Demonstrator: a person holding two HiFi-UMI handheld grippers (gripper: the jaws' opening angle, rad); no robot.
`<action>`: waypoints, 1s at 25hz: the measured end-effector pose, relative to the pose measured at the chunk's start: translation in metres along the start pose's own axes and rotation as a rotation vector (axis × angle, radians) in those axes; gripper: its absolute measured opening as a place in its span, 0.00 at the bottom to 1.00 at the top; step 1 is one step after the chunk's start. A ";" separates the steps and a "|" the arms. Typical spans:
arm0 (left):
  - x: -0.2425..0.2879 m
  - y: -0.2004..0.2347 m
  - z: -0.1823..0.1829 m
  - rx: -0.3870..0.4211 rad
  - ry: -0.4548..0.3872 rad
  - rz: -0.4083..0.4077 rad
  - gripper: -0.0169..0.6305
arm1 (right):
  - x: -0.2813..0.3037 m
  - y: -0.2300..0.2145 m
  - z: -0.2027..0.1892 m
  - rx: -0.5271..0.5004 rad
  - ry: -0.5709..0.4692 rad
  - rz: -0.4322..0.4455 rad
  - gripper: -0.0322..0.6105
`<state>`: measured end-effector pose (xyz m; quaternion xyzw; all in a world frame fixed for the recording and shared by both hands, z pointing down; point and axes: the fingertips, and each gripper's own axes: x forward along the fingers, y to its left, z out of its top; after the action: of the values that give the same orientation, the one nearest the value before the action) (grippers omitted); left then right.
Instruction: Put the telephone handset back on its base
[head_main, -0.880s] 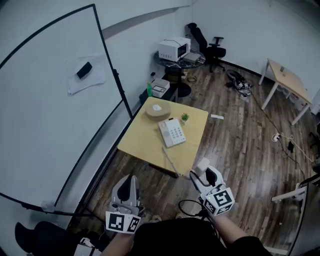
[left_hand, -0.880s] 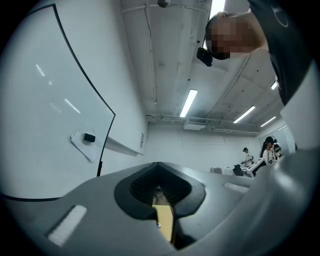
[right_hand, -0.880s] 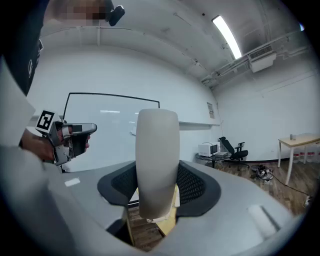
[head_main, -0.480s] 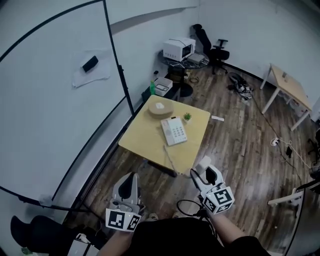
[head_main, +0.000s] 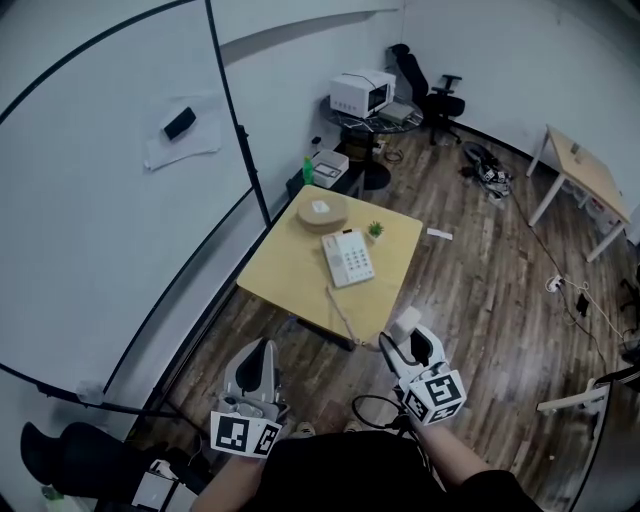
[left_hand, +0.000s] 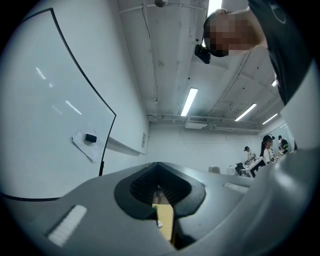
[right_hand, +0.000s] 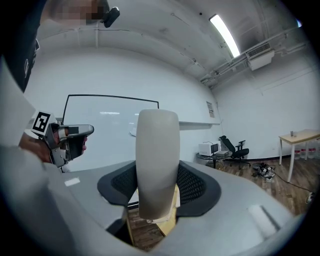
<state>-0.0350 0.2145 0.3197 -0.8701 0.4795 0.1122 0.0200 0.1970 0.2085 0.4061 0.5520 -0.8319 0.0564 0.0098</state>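
Jaws of the right gripper (head_main: 408, 348), in the head view, clamp the white handset (head_main: 406, 324) well short of the telephone base (head_main: 347, 258) on the yellow bench (head_main: 290, 275), the cord (head_main: 340, 305) running back to that base; the left gripper (head_main: 260, 352) hangs equally far from the base. Left gripper view: jaws closed together, nothing between; right gripper view: jaws wide, pressed on the upright handset. Likely the pickup is done; carrying to the base and seating remain.

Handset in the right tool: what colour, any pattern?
The handset is plain off-white, no pattern; it shows best in the right gripper view.
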 end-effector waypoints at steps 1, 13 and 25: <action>0.001 -0.002 -0.001 0.005 0.001 0.005 0.03 | -0.001 -0.002 -0.001 0.002 -0.003 0.004 0.41; 0.015 0.013 -0.009 0.061 0.009 0.093 0.03 | 0.035 -0.020 -0.002 0.019 -0.019 0.053 0.41; 0.085 0.086 -0.025 0.026 -0.010 0.082 0.03 | 0.113 -0.029 0.003 -0.012 0.021 0.027 0.41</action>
<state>-0.0588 0.0942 0.3319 -0.8488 0.5161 0.1110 0.0292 0.1792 0.0932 0.4142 0.5399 -0.8395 0.0574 0.0213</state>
